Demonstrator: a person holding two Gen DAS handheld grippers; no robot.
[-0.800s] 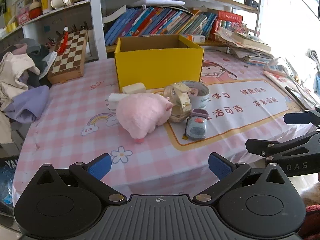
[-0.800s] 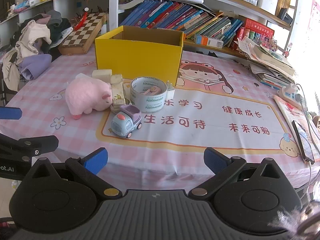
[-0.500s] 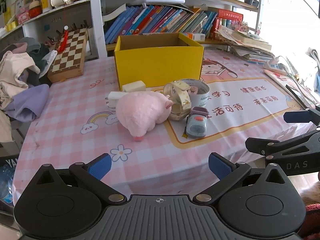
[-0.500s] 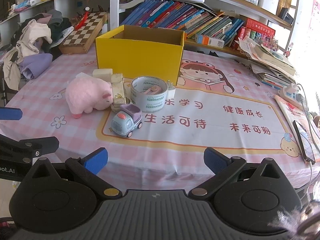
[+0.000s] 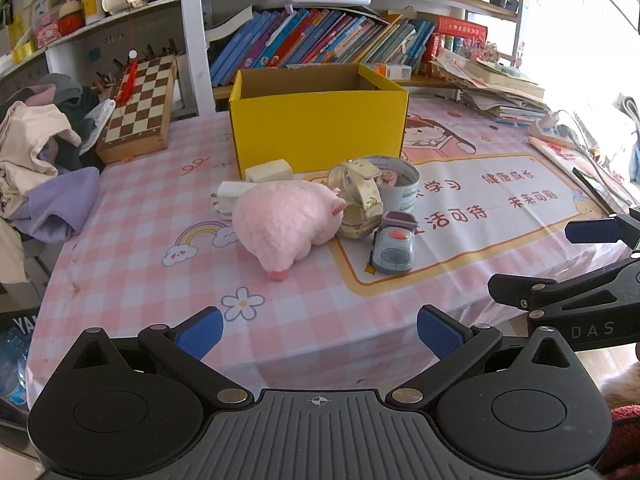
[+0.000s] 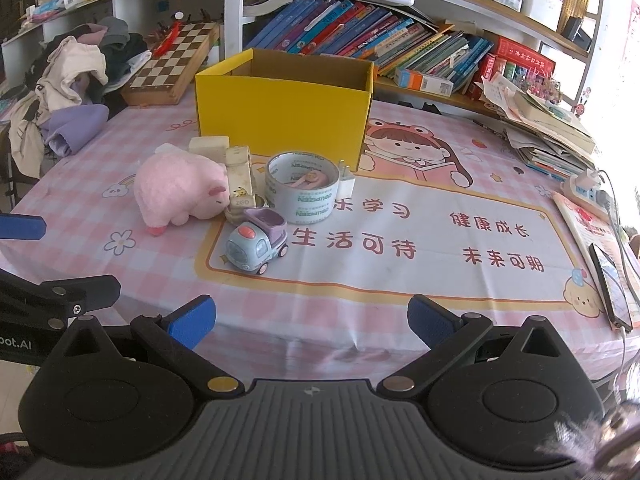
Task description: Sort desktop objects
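Note:
A pink plush pig (image 5: pixel 286 226) (image 6: pixel 180 190) lies on the pink checked tablecloth (image 5: pixel 132 216). Beside it are a small blue toy truck (image 5: pixel 394 246) (image 6: pixel 258 242), a wide tape roll (image 5: pixel 396 184) (image 6: pixel 302 188), a watch on a stand (image 5: pixel 358 196) (image 6: pixel 240 186), white chargers (image 5: pixel 268 171) and a white plug (image 6: pixel 345 181). An open yellow box (image 5: pixel 320 128) (image 6: pixel 282 110) stands behind them. My left gripper (image 5: pixel 320 332) is open and empty at the table's near edge, short of the pig. My right gripper (image 6: pixel 312 320) is open and empty, short of the truck.
A chessboard (image 5: pixel 140 106) and a pile of clothes (image 5: pixel 40 152) sit at the left. Bookshelves (image 6: pixel 360 36) line the back. Stacked papers (image 6: pixel 548 128), a power strip (image 6: pixel 588 184) and a phone (image 6: pixel 610 284) lie at the right edge.
Both grippers have moved slightly forward toward the table; the objects appear a little nearer. Nothing on the table has moved.

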